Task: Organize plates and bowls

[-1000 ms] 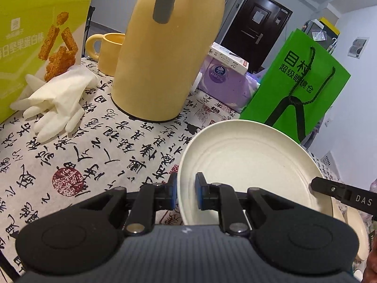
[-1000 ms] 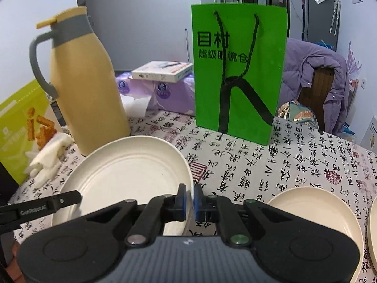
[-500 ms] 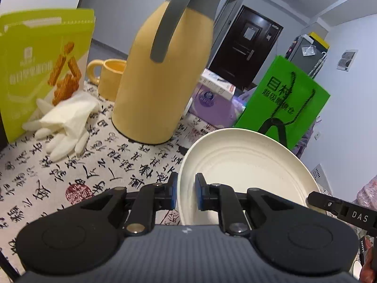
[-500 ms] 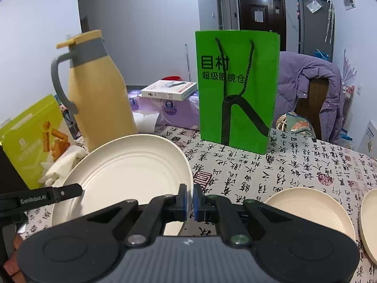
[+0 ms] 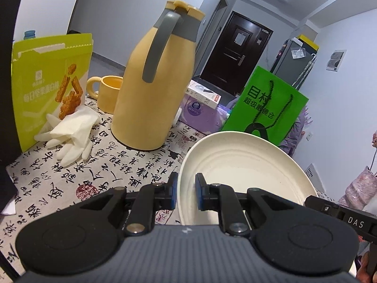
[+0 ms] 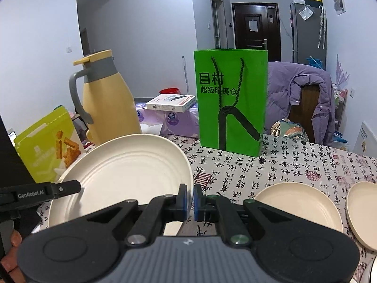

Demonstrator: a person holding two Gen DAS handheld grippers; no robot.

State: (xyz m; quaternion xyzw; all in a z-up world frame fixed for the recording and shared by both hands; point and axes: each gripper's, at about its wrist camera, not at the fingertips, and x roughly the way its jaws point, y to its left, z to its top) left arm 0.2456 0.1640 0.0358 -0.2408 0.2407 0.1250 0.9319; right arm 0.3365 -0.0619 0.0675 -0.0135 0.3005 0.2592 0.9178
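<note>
Left gripper (image 5: 184,191) jaws are narrow and clamped on the near-left rim of the big cream plate (image 5: 242,176) — one blue pad under the rim, one inside it. Right gripper (image 6: 190,198) has its jaws nearly together, pinching the plate's opposite rim (image 6: 188,179). Plate sits between the two grippers, tilted, its far edge raised above the surface (image 6: 294,162).

In the right wrist view the left gripper's finger tip (image 6: 68,187) shows over the plate at left, with part of a hand (image 6: 9,252) below it. In the left wrist view the right gripper's finger (image 5: 329,208) pokes in from the right edge.

On the calligraphy-print cloth covering the surface, right of the held plate: a smaller cream plate (image 6: 299,205) lying flat, and just beside it a second one (image 6: 362,210) cut off by the frame edge.

Further back, left side: white rubber gloves (image 5: 68,136) lying in front of a green snack box (image 5: 49,87), then a yellow mug (image 5: 107,93) and a tall yellow jug with grey handle (image 5: 155,85), upright.

Centre back — green paper bag (image 6: 232,103) standing upright, purple tissue packs (image 6: 174,120) beside it with a white box (image 6: 170,102) on top. Behind the surface, a purple jacket (image 6: 304,94) draped over a chair; dark door (image 6: 255,26) on the far wall.
</note>
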